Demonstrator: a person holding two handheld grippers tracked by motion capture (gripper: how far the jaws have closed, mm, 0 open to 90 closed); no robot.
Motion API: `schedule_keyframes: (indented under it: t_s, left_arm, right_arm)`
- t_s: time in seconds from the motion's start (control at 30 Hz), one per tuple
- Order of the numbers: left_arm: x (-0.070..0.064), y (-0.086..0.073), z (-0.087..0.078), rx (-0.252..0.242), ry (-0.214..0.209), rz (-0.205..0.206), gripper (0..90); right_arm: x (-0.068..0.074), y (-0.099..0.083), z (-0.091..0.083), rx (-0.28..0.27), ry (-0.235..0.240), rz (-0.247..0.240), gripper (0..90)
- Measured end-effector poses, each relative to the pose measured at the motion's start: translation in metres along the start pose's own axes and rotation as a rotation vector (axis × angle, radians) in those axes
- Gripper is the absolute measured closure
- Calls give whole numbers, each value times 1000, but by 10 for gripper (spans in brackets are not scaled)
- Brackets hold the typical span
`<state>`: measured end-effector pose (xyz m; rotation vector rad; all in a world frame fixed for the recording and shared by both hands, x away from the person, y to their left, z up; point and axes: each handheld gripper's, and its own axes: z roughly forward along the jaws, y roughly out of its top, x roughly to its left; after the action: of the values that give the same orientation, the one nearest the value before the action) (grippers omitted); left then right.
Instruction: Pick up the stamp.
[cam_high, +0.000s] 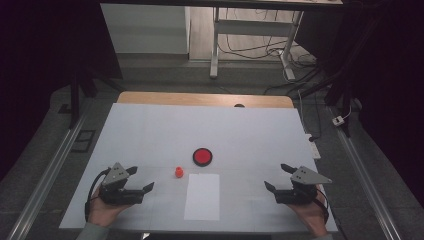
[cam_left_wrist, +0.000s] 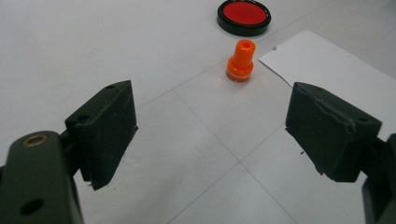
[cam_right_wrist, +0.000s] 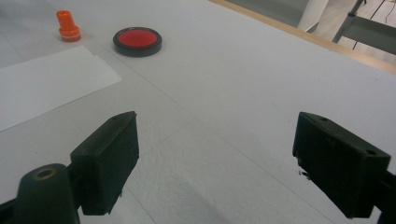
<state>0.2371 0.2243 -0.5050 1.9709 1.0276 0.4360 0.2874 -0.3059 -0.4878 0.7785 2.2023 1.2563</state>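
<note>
High view: white table (cam_high: 150, 130), dark room.

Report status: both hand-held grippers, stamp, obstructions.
Left hand-held gripper open, empty. Right hand-held gripper open, empty. Small orange plastic stamp upright, untouched, beside white paper sheet. Path clear.

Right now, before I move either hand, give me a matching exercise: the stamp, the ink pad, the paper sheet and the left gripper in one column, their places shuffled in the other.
Things:
1. orange stamp
2. red ink pad
3. white paper sheet
4. left gripper

Places:
A. lying flat on the table's near middle, nearer the person than the pad
B. held at the near left, fingers wide apart, pointing toward the middle
C. farthest from the person, round, in a black rim
D. standing upright just off the sheet's far left corner

Pairs: 1-D, 2-C, 3-A, 4-B
</note>
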Motion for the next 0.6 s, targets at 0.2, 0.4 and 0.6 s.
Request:
schedule_keyframes:
  t_s: [0.2, 0.4, 0.6]
  left_arm:
    - [1, 5, -3, -11, 6, 16, 163]
    - [1, -1, -1, 11, 6, 43, 172]
    - [1, -1, -1, 5, 3, 47, 178]
  right_arm:
    - [-4, -5, -9, -23, 8, 58, 169]
    - [-6, -7, -10, -13, 6, 64, 197]
    - [-6, -9, -11, -25, -2, 73, 220]
